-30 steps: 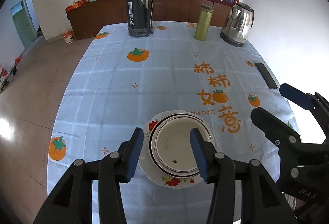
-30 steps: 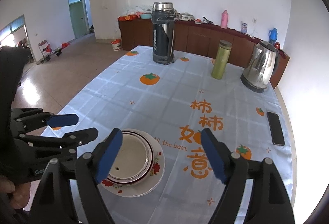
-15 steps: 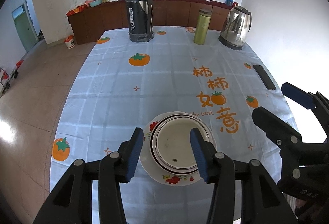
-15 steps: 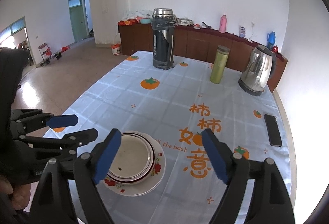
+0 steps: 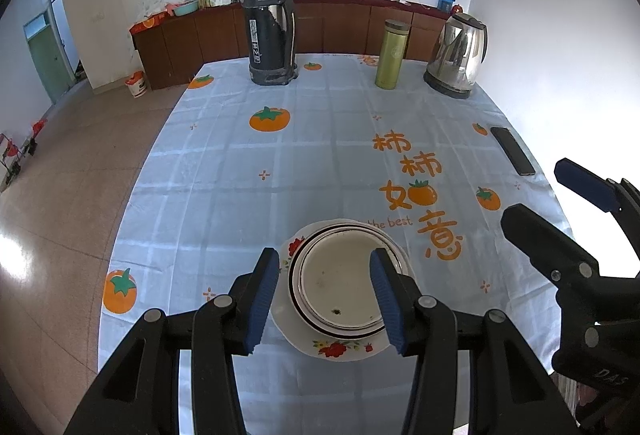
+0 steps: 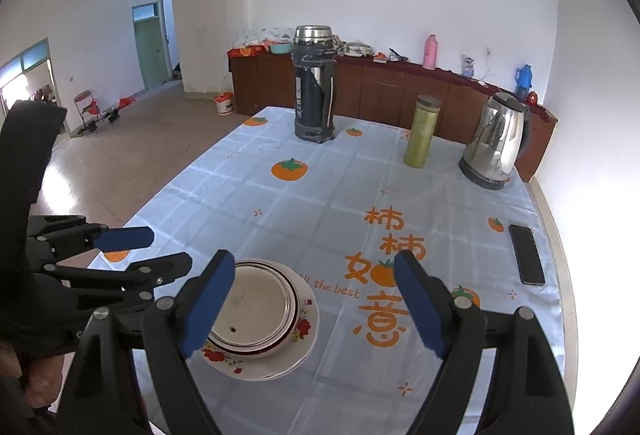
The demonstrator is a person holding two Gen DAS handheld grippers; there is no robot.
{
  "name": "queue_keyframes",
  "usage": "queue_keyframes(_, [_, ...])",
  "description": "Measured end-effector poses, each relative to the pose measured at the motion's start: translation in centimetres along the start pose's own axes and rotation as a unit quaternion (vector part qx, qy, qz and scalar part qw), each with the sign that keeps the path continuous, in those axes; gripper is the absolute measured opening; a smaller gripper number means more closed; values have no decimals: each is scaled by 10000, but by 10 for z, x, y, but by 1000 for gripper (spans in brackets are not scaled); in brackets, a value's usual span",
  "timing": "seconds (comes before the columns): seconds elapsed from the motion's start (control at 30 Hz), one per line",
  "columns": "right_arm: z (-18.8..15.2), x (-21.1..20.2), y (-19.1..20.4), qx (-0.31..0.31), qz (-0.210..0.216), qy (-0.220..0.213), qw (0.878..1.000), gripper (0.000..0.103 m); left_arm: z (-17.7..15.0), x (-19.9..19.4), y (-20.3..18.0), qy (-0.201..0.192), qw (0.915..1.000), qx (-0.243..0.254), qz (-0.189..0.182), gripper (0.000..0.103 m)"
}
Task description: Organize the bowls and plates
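A white plate with red flowers (image 5: 340, 349) lies on the tablecloth near the front edge. In it sits a shallow cream bowl with a dark rim (image 5: 340, 287), and a small dark speck lies in the bowl. My left gripper (image 5: 323, 255) hovers over this stack, open, its blue pads apart from the rim. In the right wrist view the floral plate (image 6: 300, 347) and the bowl (image 6: 252, 307) lie low and left of centre. There my right gripper (image 6: 314, 257) stands wide open with nothing between its fingers, and the left gripper (image 6: 146, 253) hangs left of the stack.
A pale blue tablecloth with orange fruit prints (image 5: 280, 163) covers the table. At its far end stand a tall dark thermos (image 5: 270, 31), a green flask (image 5: 392, 55) and a steel kettle (image 5: 458, 55). A black phone (image 5: 512, 151) lies by the right edge. Tiled floor lies left.
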State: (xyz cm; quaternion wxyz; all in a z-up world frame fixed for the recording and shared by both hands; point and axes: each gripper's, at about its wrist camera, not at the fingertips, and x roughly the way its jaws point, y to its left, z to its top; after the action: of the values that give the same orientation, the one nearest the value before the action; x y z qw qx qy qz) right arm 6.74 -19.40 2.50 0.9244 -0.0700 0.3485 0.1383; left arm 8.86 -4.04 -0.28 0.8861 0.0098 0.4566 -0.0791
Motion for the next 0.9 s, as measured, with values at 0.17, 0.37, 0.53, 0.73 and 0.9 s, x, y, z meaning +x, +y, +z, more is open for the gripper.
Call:
queue_keyframes(0.17, [1, -4, -4, 35, -24, -62, 10000, 84, 3, -2, -5, -30, 10000, 43, -49, 50])
queue_keyframes(0.37, [1, -6, -7, 63, -49, -63, 9999, 85, 6, -1, -10, -36, 9999, 77, -77, 50])
queue_keyframes(0.53, [1, -7, -9, 58, -56, -89, 9999, 85, 8, -3, -10, -80, 9999, 53, -37, 50])
queue_keyframes(0.73, [2, -8, -11, 47, -64, -130, 9999, 85, 13, -13, -12, -343, 9994, 82, -15, 54])
queue_keyframes(0.9, [4, -12, -15, 85, -66, -259, 9996, 85, 16, -18, -16, -581, 9981, 216, 25, 58])
